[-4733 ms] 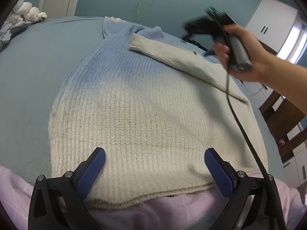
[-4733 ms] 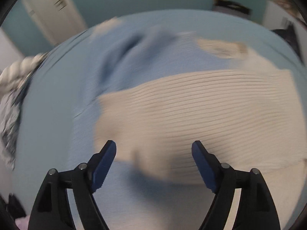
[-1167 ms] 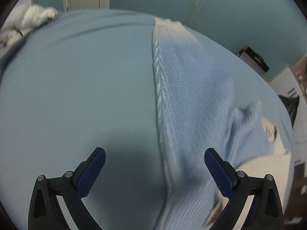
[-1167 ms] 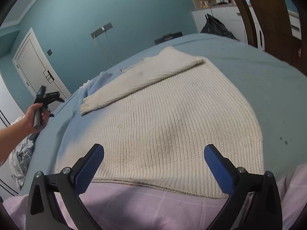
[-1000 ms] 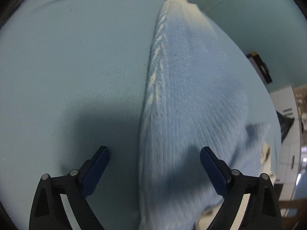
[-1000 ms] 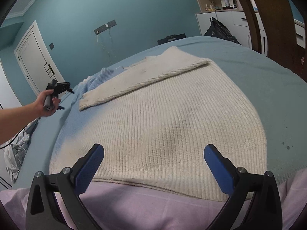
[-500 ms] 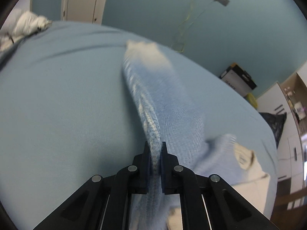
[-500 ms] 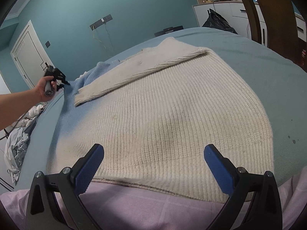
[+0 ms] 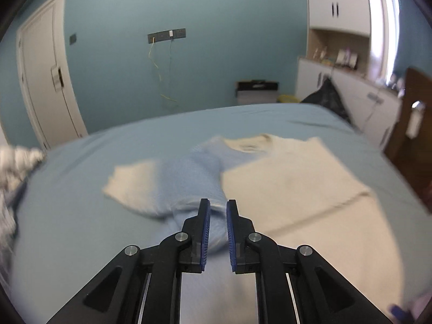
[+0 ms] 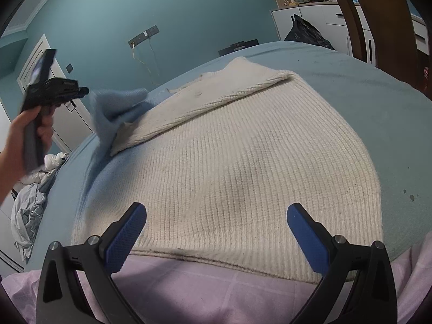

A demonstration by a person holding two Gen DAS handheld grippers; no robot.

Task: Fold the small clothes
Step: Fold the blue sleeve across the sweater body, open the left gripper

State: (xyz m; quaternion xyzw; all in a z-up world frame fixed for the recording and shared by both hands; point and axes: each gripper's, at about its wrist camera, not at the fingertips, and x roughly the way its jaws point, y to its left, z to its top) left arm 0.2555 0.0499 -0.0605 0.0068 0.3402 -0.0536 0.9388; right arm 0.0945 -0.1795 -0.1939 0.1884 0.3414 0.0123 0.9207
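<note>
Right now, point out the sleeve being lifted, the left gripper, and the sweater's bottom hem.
blue sleeve (image 10: 113, 108), right wrist view: on the raised fabric.
left gripper (image 9: 215, 232), left wrist view: between its fingertips.
bottom hem (image 10: 216, 259), right wrist view: on the ribbed near edge.

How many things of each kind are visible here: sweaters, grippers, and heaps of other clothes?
Sweaters: 1, the cream and blue sweater
Grippers: 2, the left gripper and the right gripper
Heaps of other clothes: 1, the heap at the bed's edge
Total: 4

Bed sheet (image 10: 351, 86) right of the sweater (image 10: 243, 162) is open; crumpled clothes pile (image 10: 27, 216) blocks the left edge (far side free)
</note>
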